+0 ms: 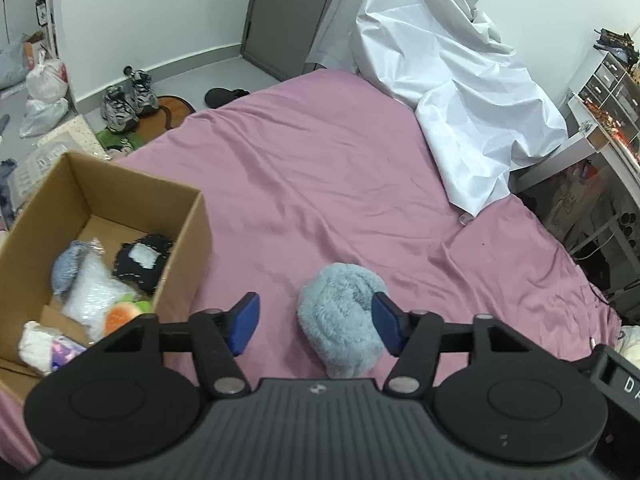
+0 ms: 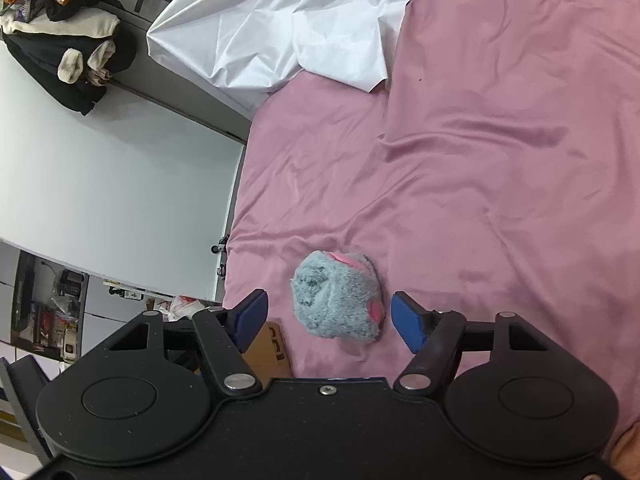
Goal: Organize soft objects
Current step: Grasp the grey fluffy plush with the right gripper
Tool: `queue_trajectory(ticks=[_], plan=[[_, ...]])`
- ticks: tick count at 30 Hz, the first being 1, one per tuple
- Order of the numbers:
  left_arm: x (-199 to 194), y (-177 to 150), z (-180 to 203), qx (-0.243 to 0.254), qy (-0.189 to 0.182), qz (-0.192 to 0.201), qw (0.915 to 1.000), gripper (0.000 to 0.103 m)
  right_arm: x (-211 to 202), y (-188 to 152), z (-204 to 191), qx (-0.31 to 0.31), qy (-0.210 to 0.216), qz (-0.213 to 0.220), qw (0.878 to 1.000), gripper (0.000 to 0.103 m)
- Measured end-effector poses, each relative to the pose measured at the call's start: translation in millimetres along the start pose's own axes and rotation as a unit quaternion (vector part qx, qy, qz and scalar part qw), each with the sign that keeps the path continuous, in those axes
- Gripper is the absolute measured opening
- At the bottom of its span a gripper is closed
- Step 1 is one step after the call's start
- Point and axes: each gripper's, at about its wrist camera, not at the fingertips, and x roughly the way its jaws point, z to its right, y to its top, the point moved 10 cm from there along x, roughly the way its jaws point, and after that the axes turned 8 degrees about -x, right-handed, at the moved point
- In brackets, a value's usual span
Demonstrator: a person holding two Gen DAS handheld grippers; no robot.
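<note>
from the left wrist, the left gripper (image 1: 316, 326) hung with fingers apart over a grey plush toy (image 1: 342, 316) on the pink bedsheet (image 1: 320, 184), beside a cardboard box (image 1: 188, 240) already holding soft things. it looked light and squashy, best pinched across its middle. from the right wrist, the right gripper (image 2: 330, 320) was likewise spread; only there did the toy's pink patches show, perhaps ears.

Plush: a fuzzy grey-blue stuffed toy (image 1: 340, 312) (image 2: 338, 300), rounded, with pink patches on its upper edge and side.
Plush pose: lies alone on the mauve bedsheet (image 1: 320, 184) (image 2: 480, 200), near the box.
Box: an open brown cardboard box (image 1: 188, 236), upright on the sheet's edge.
Box contents: several soft items, among them a black-and-white knit piece (image 1: 142, 258) and an orange-and-green plush (image 1: 126, 314).
</note>
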Motion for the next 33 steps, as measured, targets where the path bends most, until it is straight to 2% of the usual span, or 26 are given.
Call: queue_trajectory(ticks=[6,11,16,22,26,33], plan=[[17.0,3.3,0.8,0.015,0.0,-0.008,0.9999,0.05,8.1,-0.6,9.2,0.026,-0.009,-0.005,1.0,0.067],[29.3,5.0,0.2,-0.002,-0.01,-0.02,0.9997,0.045,22.1,3.6,12.1,0.059,0.001,-0.008,0.998,0.062],[43.3,2.7,1.1,-0.022,-0.022,-0.043,0.9986,0.036,38.8,2.1,6.0,0.055,0.006,-0.021,0.998,0.057],[64.3,-4.4,-5.5,-0.044,-0.018,-0.064,0.9968,0.029,54.4,-1.0,11.6,0.068,-0.003,-0.032,0.997,0.052],[72.5,-6.8,-8.9,-0.057,-0.018,-0.07,0.9957,0.029,66.9,-1.2,19.5,0.073,-0.02,-0.032,0.997,0.049],[81.0,-8.8,-15.9,-0.093,-0.018,-0.073,0.9928,0.027,83.8,-7.0,22.2,0.078,-0.021,-0.046,0.996,0.048]])
